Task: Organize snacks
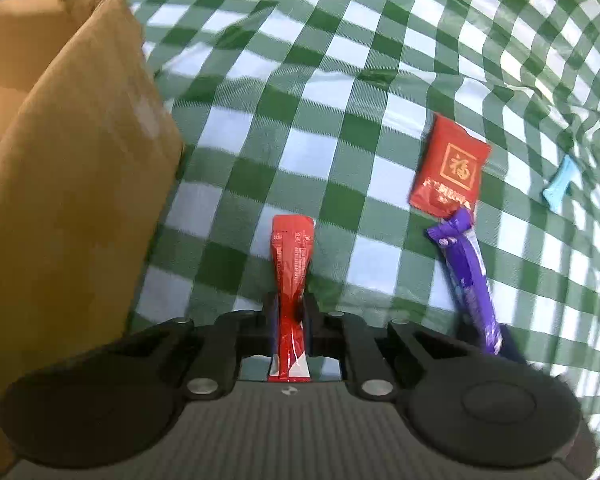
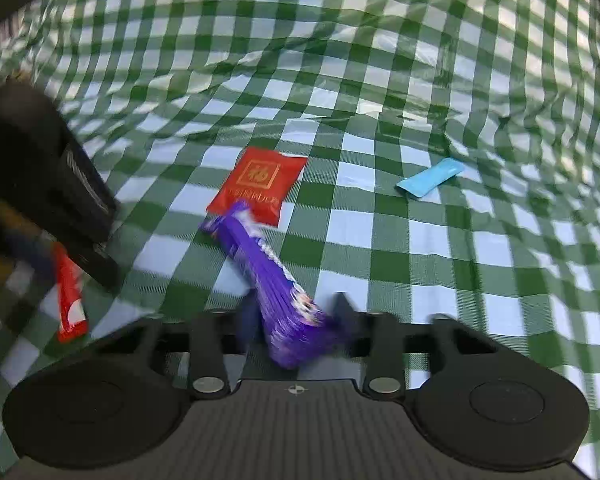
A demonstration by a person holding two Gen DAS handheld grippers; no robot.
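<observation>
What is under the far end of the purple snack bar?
The purple snack bar overlaps the near edge of the red packet. Checked tablecloth lies beneath both. Whatever sits under the covered strip cannot be seen.

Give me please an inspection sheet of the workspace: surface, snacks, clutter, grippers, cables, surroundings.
Surface: green-white checked cloth, wrinkled.
Job's things: red stick sachet in left gripper; purple bar between the fingers of right gripper, its far end overlapping red square packet; blue sachet lying apart; cardboard box at the left.
Clutter: nothing seen.
Grippers: left shut on the sachet; right around the bar, image blurred, grip unclear.
Cables: nothing seen.
Surroundings: nothing seen beyond the cloth.
</observation>
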